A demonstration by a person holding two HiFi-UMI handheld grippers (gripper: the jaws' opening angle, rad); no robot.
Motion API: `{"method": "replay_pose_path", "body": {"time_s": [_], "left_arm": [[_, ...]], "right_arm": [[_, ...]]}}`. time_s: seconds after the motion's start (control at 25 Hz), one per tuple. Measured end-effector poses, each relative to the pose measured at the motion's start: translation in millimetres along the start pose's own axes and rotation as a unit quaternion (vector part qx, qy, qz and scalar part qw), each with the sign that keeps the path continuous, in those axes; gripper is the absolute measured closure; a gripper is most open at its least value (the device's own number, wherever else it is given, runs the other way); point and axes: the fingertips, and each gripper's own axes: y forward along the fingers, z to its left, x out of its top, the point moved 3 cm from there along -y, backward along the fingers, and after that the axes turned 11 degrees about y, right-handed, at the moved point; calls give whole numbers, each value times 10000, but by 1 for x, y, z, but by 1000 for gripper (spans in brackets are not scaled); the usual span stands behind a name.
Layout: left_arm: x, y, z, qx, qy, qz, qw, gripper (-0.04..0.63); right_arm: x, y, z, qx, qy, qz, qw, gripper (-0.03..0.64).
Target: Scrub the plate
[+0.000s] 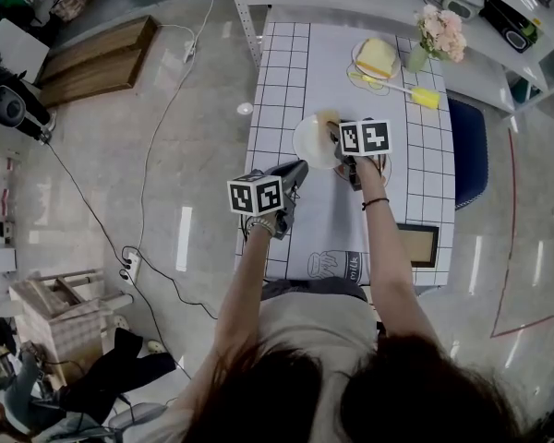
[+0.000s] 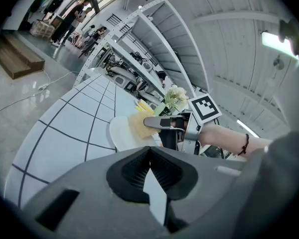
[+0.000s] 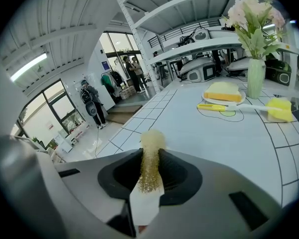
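A white plate [image 1: 310, 142] lies flat on the grid-patterned table [image 1: 286, 63]. My right gripper [image 1: 335, 135] is shut on a yellow scrub pad [image 1: 328, 118], which rests on the plate's far right part. In the right gripper view the scrub pad [image 3: 152, 156] sticks up between the jaws and the plate is hidden. My left gripper [image 1: 300, 166] hangs just short of the plate's near rim, jaws together with nothing seen between them. From the left gripper view the plate [image 2: 120, 131], the scrub pad [image 2: 138, 125] and the right gripper [image 2: 162, 123] lie ahead.
At the table's far end are a yellow sponge on a small plate [image 1: 377, 58], a yellow-headed brush [image 1: 415, 93] and a vase of flowers [image 1: 440, 30]. A dark frame [image 1: 417, 245] lies near the right front edge. A blue chair [image 1: 469, 150] stands on the right.
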Motion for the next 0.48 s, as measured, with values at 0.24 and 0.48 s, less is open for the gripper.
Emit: {"method": "replay_pose_path", "body": {"time_s": [0.24,0.48], "left_arm": [[-3,2,-2,-41,-18,53,10000,584],[-4,3,-4,-81,-48,69,9999,584]], "right_arm": [[1,-6,-5,-69,-25,5,10000,541],[0,-11,-9,-133,-141,71,9998,542]]}}
